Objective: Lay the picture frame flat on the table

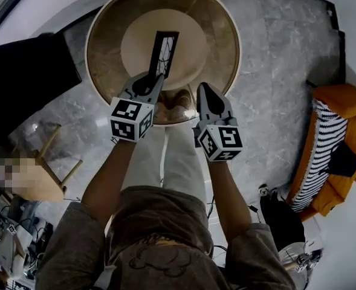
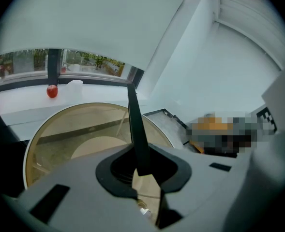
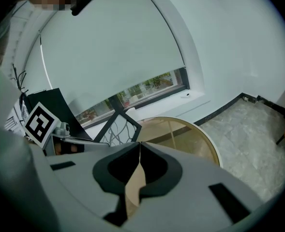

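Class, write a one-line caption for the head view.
Left gripper clamps a thin black picture frame upright over a round glass-topped table; right gripper shut and empty beside it.

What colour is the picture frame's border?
Black; the picture frame shows best in the head view.

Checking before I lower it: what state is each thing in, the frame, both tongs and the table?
Picture frame: not flat yet, up on its edge over the table, gripped at its near end.
Left tongs: shut on the picture frame.
Right tongs: shut, nothing between them.
Table: standing upright, frame over its middle.
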`<control>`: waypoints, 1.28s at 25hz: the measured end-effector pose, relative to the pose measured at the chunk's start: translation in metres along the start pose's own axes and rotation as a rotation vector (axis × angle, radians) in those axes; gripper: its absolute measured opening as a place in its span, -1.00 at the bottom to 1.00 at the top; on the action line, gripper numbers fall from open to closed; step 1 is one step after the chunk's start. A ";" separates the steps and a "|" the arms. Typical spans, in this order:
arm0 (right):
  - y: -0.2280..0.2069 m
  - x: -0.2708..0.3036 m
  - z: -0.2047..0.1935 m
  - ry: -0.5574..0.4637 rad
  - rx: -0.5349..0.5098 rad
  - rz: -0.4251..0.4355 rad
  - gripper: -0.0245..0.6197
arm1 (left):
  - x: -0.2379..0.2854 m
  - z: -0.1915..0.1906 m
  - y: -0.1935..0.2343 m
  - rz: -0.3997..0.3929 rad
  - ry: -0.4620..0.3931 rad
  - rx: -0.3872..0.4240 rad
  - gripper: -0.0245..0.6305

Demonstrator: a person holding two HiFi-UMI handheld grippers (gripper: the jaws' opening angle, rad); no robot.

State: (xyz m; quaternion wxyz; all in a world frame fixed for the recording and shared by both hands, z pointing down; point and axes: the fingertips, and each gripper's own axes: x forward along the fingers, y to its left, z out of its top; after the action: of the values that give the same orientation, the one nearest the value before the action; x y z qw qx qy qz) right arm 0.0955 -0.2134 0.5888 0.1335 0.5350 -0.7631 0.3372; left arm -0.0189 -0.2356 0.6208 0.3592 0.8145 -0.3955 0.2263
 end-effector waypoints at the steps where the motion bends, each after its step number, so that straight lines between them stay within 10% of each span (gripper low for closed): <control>1: -0.002 0.002 -0.003 0.001 0.001 0.000 -0.86 | 0.003 -0.003 0.002 0.002 0.002 -0.001 -0.73; 32: -0.013 0.010 -0.049 0.056 0.006 0.003 -0.86 | 0.056 -0.068 0.021 -0.025 0.125 -0.043 -0.73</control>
State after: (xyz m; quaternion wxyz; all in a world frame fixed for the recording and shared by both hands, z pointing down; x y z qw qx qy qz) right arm 0.0957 -0.1906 0.6357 0.1528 0.5243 -0.7590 0.3544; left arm -0.0085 -0.2202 0.7094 0.4034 0.7958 -0.3667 0.2637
